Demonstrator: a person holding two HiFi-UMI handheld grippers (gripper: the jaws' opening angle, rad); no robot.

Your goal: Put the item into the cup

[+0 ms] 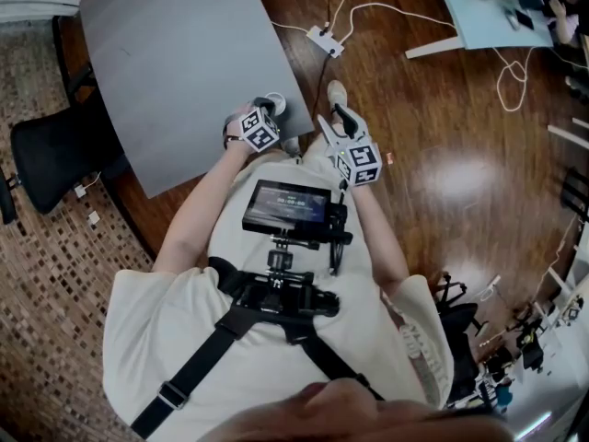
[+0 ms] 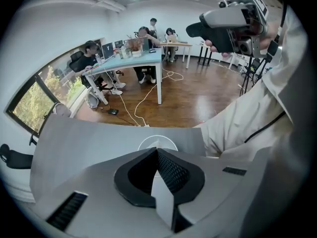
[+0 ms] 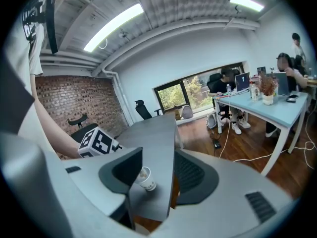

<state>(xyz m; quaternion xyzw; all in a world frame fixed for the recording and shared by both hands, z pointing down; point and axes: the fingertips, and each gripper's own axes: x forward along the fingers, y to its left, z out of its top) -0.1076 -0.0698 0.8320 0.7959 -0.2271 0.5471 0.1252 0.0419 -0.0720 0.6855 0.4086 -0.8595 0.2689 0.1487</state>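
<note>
A white paper cup [image 1: 276, 102] stands near the corner of the grey table [image 1: 175, 63]. My left gripper [image 1: 267, 116] hovers right at it, jaws shut, and nothing shows between them. In the left gripper view the shut jaws [image 2: 157, 152] meet just in front of the cup's rim [image 2: 166, 143]. My right gripper [image 1: 340, 118] hangs just off the table's corner, to the right of the cup. Its jaws [image 3: 158, 150] stand open and empty, with the cup [image 3: 145, 178] seen beyond them on the table. I cannot pick out the item in either gripper.
A small pale thing [image 1: 389, 158] lies on the wooden floor by my right gripper. A power strip [image 1: 325, 40] and cables lie beyond the table. A black office chair [image 1: 55, 155] stands left. People sit at a light-blue table [image 3: 267, 108].
</note>
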